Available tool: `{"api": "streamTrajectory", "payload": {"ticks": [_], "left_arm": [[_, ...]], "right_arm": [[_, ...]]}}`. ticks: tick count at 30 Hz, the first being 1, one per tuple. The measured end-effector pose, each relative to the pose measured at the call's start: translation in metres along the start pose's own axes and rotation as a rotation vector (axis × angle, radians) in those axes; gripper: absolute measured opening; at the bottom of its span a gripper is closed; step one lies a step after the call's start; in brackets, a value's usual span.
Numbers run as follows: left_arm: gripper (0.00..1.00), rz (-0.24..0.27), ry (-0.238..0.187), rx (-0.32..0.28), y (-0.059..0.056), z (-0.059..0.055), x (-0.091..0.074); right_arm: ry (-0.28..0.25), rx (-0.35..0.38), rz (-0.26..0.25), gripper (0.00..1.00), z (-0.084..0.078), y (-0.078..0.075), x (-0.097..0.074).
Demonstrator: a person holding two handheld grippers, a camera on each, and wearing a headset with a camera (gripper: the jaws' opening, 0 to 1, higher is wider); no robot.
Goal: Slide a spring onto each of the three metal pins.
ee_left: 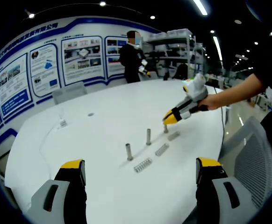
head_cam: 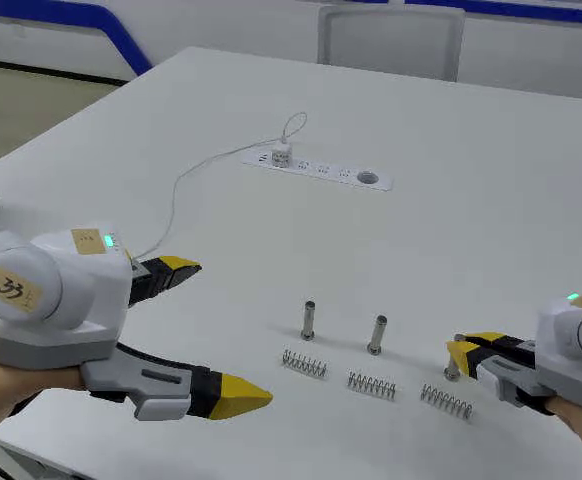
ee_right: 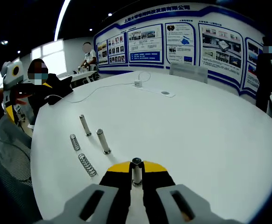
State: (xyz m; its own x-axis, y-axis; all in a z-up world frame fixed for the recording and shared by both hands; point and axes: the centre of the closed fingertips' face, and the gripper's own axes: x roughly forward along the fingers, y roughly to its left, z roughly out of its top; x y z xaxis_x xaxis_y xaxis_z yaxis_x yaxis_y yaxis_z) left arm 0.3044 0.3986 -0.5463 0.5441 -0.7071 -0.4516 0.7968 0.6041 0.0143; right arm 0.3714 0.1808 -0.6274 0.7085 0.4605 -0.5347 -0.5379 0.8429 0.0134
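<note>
We are at a broad white counter (head_cam: 471,230) in a room whose walls carry blue-trimmed display boards (ee_right: 182,37).

Nearest us, at the counter's front edge, the left tool (head_cam: 219,332) hangs with its yellow-tipped jaws spread wide and nothing between them. On the opposite side, the right tool (head_cam: 461,354) has its jaws drawn narrow around the third pin (ee_right: 136,172), which stands upright between the yellow tips.

Just beyond the tools, three springs lie on their sides in a row: the left spring (head_cam: 304,364), the middle spring (head_cam: 372,385) and the right spring (head_cam: 446,402), the last just beside the right tool's tips. Behind the first two stand the left pin (head_cam: 309,320) and the middle pin (head_cam: 377,334), both upright and bare, each apart from its spring.

Farther back, a white power strip (head_cam: 321,170) lies flat, with a white cable (head_cam: 186,180) curving from it toward the left tool. A grey chair (head_cam: 391,40) stands at the far edge.
</note>
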Motion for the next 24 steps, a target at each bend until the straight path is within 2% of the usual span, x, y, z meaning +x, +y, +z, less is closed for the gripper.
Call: {"api": "streamTrajectory", "payload": {"ticks": [6,11,17,24], "left_arm": [[1.00,-0.005,-0.004,0.001,-0.001,0.001,0.001],[1.00,-0.007,0.008,-0.002,-0.001,-0.004,0.002],[1.00,-0.015,0.011,0.004,-0.004,-0.004,0.003],[1.00,-0.019,0.012,0.012,-0.002,-0.001,0.002]], "right_arm": [[0.001,-0.019,-0.006,0.08,-0.002,0.002,-0.004],[0.006,-0.030,-0.004,0.08,-0.004,0.003,-0.006],[0.021,-0.034,-0.002,0.09,-0.004,0.003,-0.006],[-0.034,0.019,-0.012,0.16,0.009,0.001,-0.015]]}}
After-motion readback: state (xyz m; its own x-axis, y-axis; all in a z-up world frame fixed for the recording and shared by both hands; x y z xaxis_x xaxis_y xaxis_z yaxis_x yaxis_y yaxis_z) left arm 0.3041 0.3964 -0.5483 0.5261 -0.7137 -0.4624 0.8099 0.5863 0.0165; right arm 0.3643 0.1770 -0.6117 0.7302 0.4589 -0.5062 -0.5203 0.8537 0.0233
